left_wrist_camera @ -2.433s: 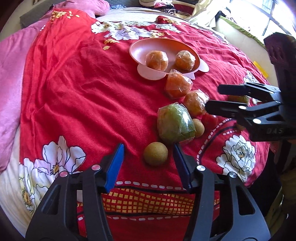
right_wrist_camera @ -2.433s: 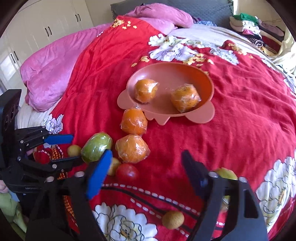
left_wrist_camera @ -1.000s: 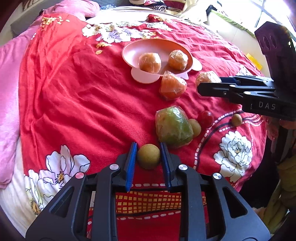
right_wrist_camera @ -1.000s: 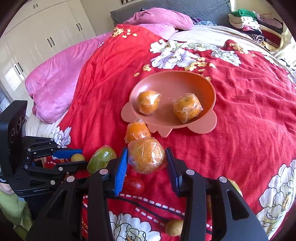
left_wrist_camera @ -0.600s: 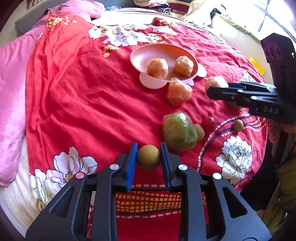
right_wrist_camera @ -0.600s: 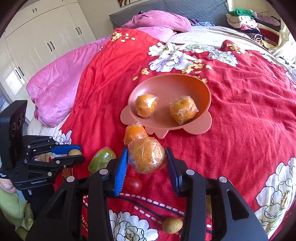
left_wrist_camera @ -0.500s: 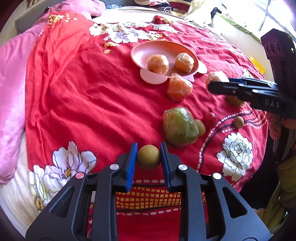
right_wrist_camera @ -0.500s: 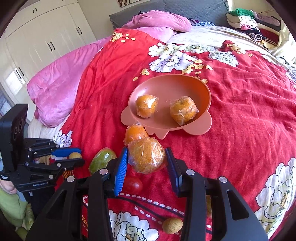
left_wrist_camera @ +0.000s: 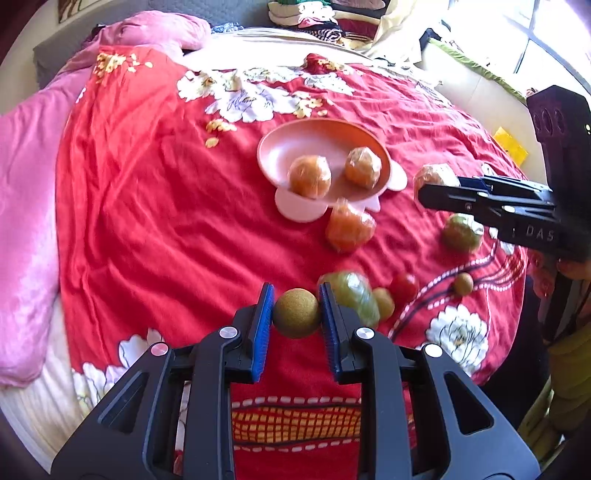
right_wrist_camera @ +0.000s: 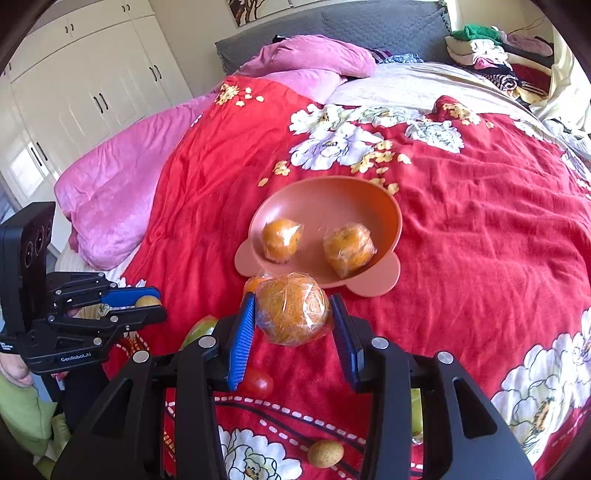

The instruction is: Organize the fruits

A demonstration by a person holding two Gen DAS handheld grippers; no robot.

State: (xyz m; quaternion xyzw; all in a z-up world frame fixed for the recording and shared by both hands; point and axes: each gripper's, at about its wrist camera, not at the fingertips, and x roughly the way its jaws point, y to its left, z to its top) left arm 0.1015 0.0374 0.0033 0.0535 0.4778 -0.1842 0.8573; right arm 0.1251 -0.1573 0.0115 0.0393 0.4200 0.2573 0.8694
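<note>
left hand-held gripper (left_wrist_camera: 296, 308) – clamped on small round brown fruit (left_wrist_camera: 295, 313), lifted off bed | right hand-held gripper (right_wrist_camera: 293, 320) – gripping plastic-wrapped orange (right_wrist_camera: 292, 313), at 6 o'clock of pink bowl (right_wrist_camera: 334, 192) holding two wrapped oranges

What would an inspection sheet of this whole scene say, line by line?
Surface: red floral bedspread on a bed, wrinkled.
Job's things: pink bowl holding two wrapped oranges; a third wrapped orange just outside it; wrapped green fruit, tomato and small brown fruits loose on the bedspread.
Clutter: folded clothes at the far corner.
Grippers: left hand-held gripper shut on a brown ball fruit; right hand-held gripper shut on a wrapped orange.
Cables: nothing seen.
Surroundings: pink duvet, white wardrobe, grey headboard.
</note>
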